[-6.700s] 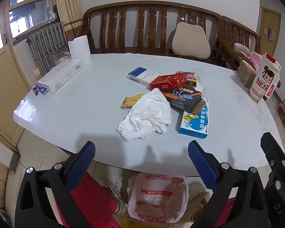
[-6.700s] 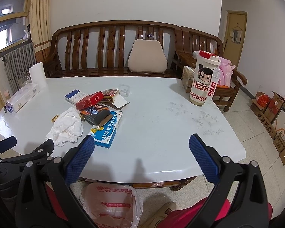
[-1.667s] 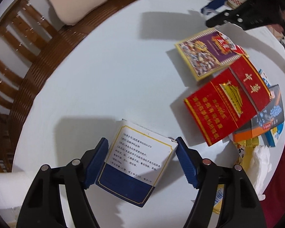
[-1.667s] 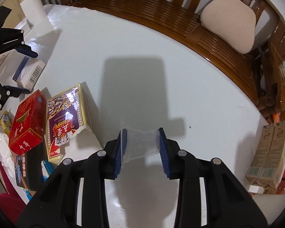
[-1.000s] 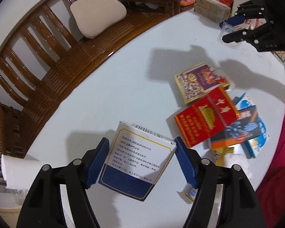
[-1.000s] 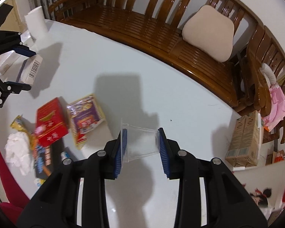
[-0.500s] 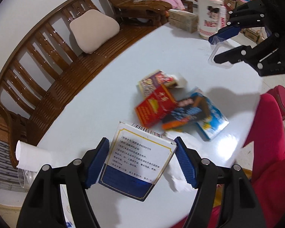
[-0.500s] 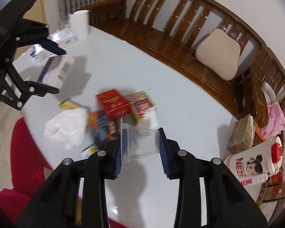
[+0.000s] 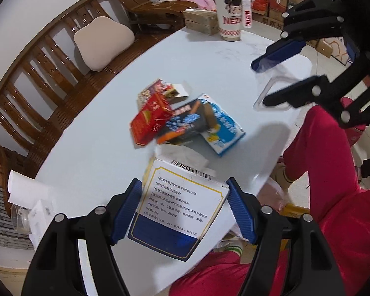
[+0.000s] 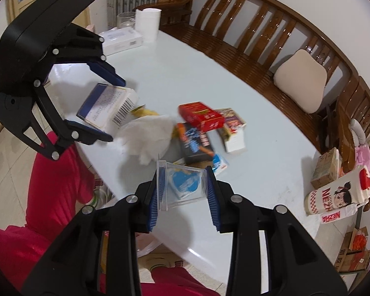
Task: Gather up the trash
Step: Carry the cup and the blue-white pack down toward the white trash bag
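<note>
A white and dark-blue box (image 9: 177, 212), edged with a thin gold line and printed with black text and a barcode, is seen between the ribbed blue pads of the black left tool (image 9: 185, 209). A clear, colourless plastic piece (image 10: 182, 185) is seen between the blue pads of the black right tool (image 10: 183, 194). On the pale white bench (image 9: 106, 113), beside the crumpled white tissue (image 10: 148, 133), a red box (image 10: 201, 116) with gold print, a black box (image 10: 194, 140) with blue and orange print, and a blue-and-white box (image 9: 222, 128) are seen. Bright red trousers (image 9: 320, 162) are seen past the bench edge.
</note>
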The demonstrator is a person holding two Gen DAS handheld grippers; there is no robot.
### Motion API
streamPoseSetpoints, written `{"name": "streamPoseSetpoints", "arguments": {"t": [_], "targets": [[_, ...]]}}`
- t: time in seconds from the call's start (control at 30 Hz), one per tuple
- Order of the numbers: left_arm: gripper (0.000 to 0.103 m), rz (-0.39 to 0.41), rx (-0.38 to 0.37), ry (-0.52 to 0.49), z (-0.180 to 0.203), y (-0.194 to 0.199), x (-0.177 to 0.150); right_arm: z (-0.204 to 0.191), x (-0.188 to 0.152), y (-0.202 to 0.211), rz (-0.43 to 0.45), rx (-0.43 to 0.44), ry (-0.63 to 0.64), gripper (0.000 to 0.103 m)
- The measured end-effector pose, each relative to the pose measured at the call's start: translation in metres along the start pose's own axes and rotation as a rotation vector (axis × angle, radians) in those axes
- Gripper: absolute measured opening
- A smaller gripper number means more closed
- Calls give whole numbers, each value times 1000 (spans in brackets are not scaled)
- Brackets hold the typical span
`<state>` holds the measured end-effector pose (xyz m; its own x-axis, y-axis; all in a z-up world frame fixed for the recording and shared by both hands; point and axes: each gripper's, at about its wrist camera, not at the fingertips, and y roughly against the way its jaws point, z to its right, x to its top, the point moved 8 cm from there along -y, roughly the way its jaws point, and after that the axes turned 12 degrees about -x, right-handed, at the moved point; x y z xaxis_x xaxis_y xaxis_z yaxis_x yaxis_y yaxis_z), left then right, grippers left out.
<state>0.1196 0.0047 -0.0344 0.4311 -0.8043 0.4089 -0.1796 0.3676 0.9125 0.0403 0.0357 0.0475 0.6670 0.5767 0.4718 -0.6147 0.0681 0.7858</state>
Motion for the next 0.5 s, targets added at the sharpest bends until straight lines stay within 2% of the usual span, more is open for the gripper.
{"name": "streamPoseSetpoints", "arguments": {"t": [0.5], "targets": [[68, 59, -98, 20, 56, -33, -34, -66, -58, -17, -30, 79, 27, 34]]}}
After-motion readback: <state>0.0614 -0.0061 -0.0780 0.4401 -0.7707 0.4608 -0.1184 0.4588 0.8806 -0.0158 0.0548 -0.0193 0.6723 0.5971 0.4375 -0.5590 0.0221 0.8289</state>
